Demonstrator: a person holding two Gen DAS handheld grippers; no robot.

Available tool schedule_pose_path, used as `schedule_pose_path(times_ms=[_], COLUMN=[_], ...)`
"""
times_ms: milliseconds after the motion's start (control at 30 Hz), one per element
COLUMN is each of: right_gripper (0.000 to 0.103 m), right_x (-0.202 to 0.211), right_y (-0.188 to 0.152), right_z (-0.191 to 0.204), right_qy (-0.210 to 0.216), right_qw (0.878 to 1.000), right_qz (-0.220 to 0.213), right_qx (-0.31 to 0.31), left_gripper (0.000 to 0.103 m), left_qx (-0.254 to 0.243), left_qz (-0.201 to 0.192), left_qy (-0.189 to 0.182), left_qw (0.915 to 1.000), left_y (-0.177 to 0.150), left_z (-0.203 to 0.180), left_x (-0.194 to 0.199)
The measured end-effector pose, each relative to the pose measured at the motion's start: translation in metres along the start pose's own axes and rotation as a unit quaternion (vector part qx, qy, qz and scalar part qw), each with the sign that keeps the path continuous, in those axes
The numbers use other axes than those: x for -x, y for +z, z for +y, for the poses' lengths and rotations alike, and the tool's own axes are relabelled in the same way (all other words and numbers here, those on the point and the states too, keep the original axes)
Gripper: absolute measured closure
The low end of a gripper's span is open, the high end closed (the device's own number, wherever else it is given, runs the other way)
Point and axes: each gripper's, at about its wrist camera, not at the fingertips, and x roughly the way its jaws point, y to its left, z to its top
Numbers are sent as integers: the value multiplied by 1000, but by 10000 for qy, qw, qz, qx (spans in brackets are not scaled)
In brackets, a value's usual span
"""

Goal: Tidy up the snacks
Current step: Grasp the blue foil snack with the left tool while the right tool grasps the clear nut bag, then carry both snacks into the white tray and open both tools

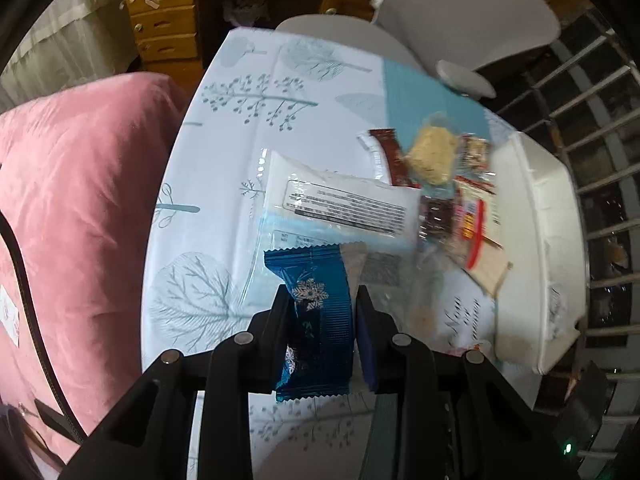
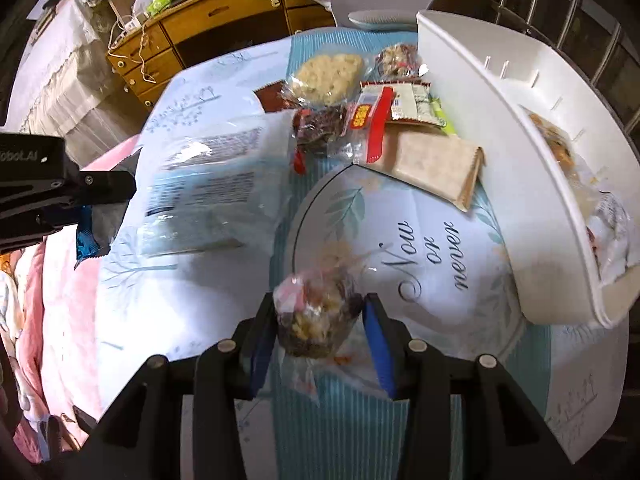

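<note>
My left gripper (image 1: 322, 300) is shut on a blue foil snack packet (image 1: 316, 320) with a snowflake print, held above the table. The right wrist view shows that gripper (image 2: 80, 192) at the far left, with the blue packet (image 2: 90, 236) hanging from it. My right gripper (image 2: 318, 308) is shut on a clear bag of mixed nuts and dried fruit (image 2: 316, 316), over the "Now or never" cloth. A pile of snacks lies behind it: a large white and blue pack (image 2: 208, 184), a pale rice cracker (image 2: 326, 74), a red-striped packet (image 2: 372, 120) and a brown packet (image 2: 436, 164).
A white bin (image 2: 500, 120) with a few snacks inside stands at the table's right edge, also in the left wrist view as the bin (image 1: 536, 240). A pink quilt (image 1: 80, 200) lies left of the table. Wooden drawers (image 1: 164, 20), a grey chair (image 1: 468, 12) and a metal railing (image 1: 580, 120) stand beyond.
</note>
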Motion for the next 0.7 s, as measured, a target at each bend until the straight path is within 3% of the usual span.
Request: schedule_pose_path(times_ms=[333,700], right_gripper=[60,60], right_x=[51,109], right_y=[-26,-61], right_z=[17,-1], right_qy=[94,-231], right_qw=[9998,9977], right_qz=[-184,-594], right_qx=[-5,-241], left_gripper=[75,74], left_qx=[-314,-791], left_qz=[-196,160], left_qy=[-373,-491], left_qw=[9986,9955], left_y=[-41,-99], left_z=[6,1], left_x=[56,64])
